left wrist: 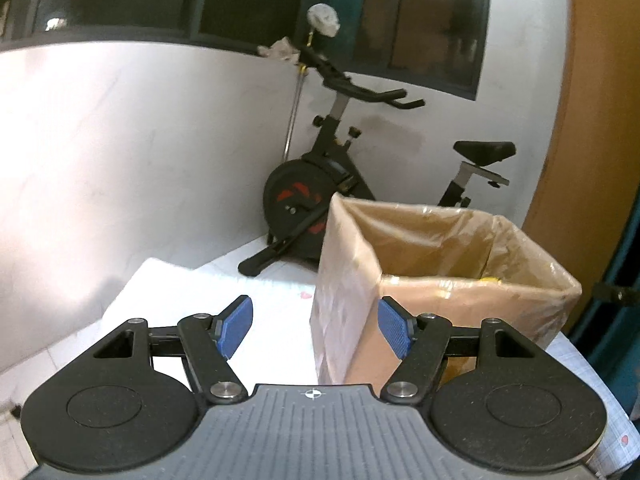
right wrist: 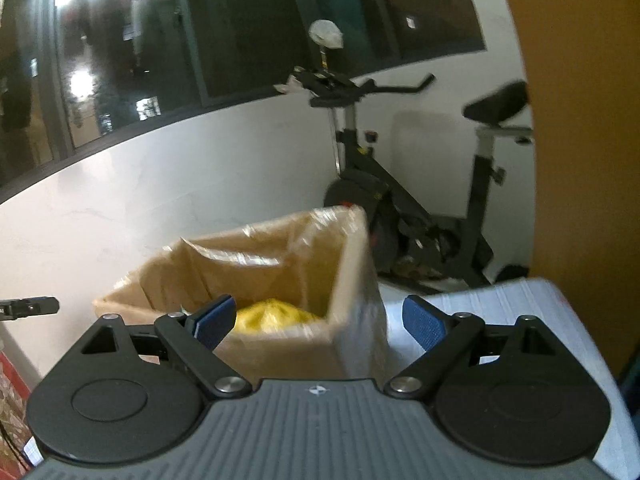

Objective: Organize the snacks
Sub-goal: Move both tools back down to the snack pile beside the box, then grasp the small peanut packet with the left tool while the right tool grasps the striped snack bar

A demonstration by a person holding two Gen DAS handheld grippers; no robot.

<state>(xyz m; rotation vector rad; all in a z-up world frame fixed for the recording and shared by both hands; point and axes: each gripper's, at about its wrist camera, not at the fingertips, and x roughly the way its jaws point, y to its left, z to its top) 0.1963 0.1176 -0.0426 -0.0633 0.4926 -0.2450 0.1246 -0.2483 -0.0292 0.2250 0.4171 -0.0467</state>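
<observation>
my left gripper (left wrist: 316, 326) wide open, empty | right gripper (right wrist: 320, 322) same | yellow snack bag (right wrist: 272, 316) inside cardboard box (right wrist: 280, 344)

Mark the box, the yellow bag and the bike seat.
box (right wrist: 288, 350): right wrist view, near cardboard wall.
yellow bag (right wrist: 272, 316): right wrist view, top of the bag inside the box.
bike seat (left wrist: 484, 151): left wrist view, saddle top.

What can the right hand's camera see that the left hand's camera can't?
Only the right view shows the yellow snack bag lying inside the cardboard box, plus a black gripper tip at the far left edge.

Only the left view shows the bare white table left of the box; inside, just a yellow speck.

Both show the plastic-lined box, the exercise bike, and an open, empty gripper: left gripper, right gripper.
</observation>
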